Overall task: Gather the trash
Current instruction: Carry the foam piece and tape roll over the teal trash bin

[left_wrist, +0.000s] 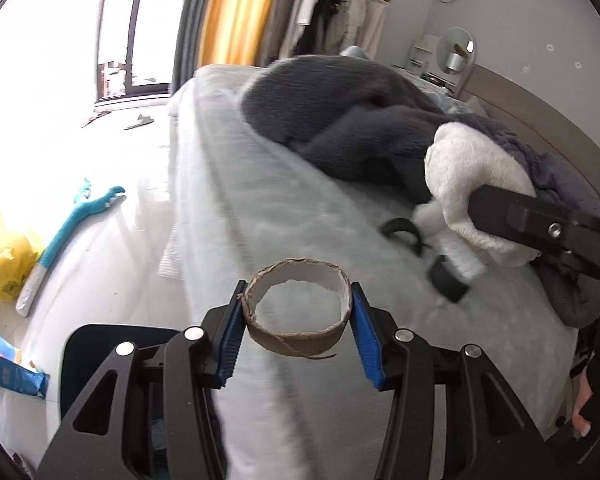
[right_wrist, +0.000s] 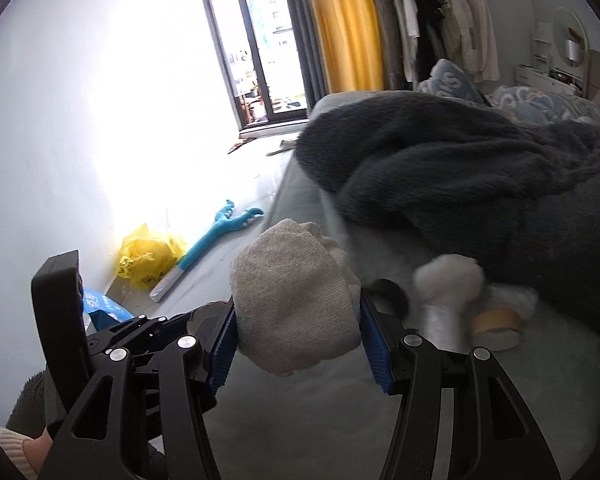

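Left gripper (left_wrist: pixel 298 312) clamped on a cardboard tape ring (left_wrist: pixel 298 308), blue pads (left_wrist: pixel 230 344) pressed against its outer wall on both sides, ring lifted above the pale bed (left_wrist: pixel 260 208). Right gripper (right_wrist: pixel 298 320) closed around a bunched whitish towel (right_wrist: pixel 296 304), pads squeezing it from both sides.

Bed edge running from 6 toward 12 o'clock in the left wrist view, bare floor (left_wrist: pixel 112 168) open beyond it at 9 to 10 o'clock, up to the bright window (left_wrist: pixel 136 24). Open mattress directly ahead of the ring; dark grey fleece blanket (left_wrist: pixel 340 108) heaped at 1 o'clock.

Only in the left wrist view: the other gripper's black body at 3 o'clock against the white towel (left_wrist: pixel 476 184), and two black curved pieces (left_wrist: pixel 400 232) on the sheet just beside it. Only in the right wrist view: a second brown tape roll (right_wrist: pixel 496 326) lying on the bed at 3 o'clock, behind a blurred white fluffy lump (right_wrist: pixel 448 276), and a blue patterned quilt (right_wrist: pixel 532 104) at 1 o'clock.

On the floor at 9 o'clock: yellow plastic bag (left_wrist: pixel 4 260), teal claw-ended stick (left_wrist: pixel 80 216), blue packet (left_wrist: pixel 8 368). Yellow curtain (left_wrist: pixel 240 8) and hanging clothes (left_wrist: pixel 340 4) at 12 o'clock.
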The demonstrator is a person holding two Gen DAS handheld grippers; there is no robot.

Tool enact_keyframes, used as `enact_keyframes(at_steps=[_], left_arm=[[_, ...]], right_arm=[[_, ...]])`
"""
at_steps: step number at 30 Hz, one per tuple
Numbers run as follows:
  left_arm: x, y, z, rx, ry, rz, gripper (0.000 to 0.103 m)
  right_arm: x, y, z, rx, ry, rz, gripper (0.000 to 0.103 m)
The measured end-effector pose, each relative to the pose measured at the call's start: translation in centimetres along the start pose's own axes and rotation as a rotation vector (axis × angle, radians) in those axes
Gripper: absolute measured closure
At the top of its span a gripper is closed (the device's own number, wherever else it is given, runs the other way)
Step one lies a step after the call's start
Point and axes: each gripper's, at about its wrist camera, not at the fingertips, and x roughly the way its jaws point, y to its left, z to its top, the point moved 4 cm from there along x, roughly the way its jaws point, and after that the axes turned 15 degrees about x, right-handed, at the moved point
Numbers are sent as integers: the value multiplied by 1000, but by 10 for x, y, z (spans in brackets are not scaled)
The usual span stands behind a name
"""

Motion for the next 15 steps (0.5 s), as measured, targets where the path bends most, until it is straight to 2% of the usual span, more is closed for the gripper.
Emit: enact_keyframes(at_steps=[7, 15], left_arm=[[-17, 61, -19, -85, 18, 65, 51], [-18, 110, -52, -131, 120, 130, 51]], right_arm=[[26, 45, -6, -50, 43, 37, 47], [60, 94, -17, -83, 112, 72, 46]])
